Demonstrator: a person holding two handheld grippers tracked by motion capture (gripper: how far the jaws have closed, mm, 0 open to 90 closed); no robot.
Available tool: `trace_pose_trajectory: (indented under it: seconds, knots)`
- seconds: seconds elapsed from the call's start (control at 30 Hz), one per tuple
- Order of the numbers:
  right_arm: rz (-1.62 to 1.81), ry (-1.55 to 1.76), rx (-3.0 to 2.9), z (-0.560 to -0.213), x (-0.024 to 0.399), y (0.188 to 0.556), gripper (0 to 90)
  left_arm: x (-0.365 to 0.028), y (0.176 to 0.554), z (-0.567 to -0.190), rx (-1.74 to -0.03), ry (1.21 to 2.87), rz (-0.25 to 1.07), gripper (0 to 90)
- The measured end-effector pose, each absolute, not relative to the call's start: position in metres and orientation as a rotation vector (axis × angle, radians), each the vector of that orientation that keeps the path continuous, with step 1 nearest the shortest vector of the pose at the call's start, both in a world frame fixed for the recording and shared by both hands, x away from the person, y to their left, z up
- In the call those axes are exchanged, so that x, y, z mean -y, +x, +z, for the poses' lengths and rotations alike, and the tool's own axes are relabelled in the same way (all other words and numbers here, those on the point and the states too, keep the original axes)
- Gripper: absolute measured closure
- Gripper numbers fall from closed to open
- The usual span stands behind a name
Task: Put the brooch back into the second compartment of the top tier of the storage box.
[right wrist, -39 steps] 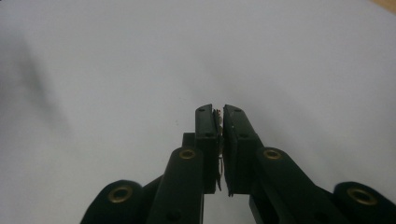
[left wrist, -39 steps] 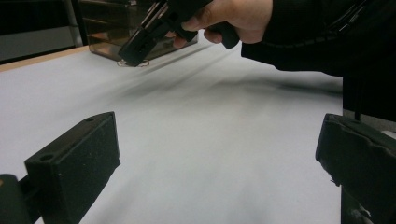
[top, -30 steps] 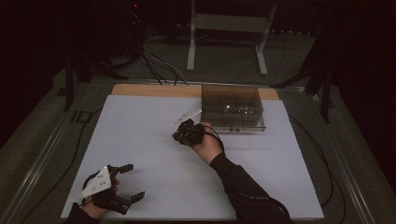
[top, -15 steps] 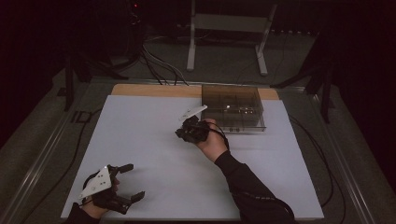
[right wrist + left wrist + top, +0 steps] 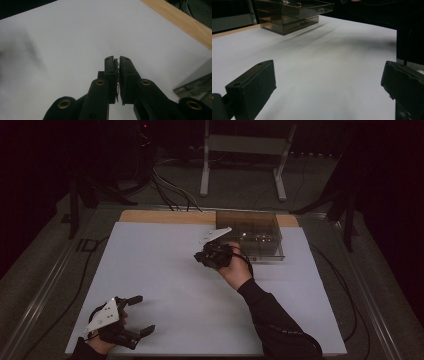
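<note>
My right gripper [image 5: 201, 258] hovers above the white mat just left of a smoked clear compartment box [image 5: 255, 239], its grey plate tilted up. In the right gripper view its jaws [image 5: 117, 60] are shut on a small thin metal piece [image 5: 116, 61], of which only a sliver and a fine wire show between the pads. What the piece is I cannot tell. My left gripper [image 5: 144, 314] rests at the near left corner of the mat, open, with nothing between its fingers [image 5: 252, 87]. The box [image 5: 292, 15] stands far ahead of it and holds small metal items.
A white mat [image 5: 165, 285] covers the wooden table, whose bare edge [image 5: 165, 216] runs along the far side. Cables and a metal stand [image 5: 245, 150] lie on the floor beyond. A dark sleeve [image 5: 280, 325] crosses the mat's near right.
My right gripper has risen and drifted slightly right toward the box, still shut. The left gripper has stayed where it was.
</note>
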State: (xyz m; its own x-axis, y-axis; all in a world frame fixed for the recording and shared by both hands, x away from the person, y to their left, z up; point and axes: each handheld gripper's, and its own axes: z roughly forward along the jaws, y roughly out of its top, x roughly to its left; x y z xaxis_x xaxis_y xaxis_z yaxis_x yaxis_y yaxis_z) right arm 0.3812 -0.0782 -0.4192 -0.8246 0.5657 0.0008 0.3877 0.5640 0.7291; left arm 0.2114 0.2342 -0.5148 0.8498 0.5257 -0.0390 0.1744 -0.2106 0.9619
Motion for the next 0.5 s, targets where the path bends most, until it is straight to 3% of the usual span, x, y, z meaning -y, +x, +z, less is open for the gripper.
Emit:
trace_pose_trajectory:
  seconds: [0.5]
  knots:
    - [1.114,0.834,-2.514,-0.401,0.100,0.385,85.3,-0.234,0.211,-0.514,-0.534,1.781,0.349,0.6]
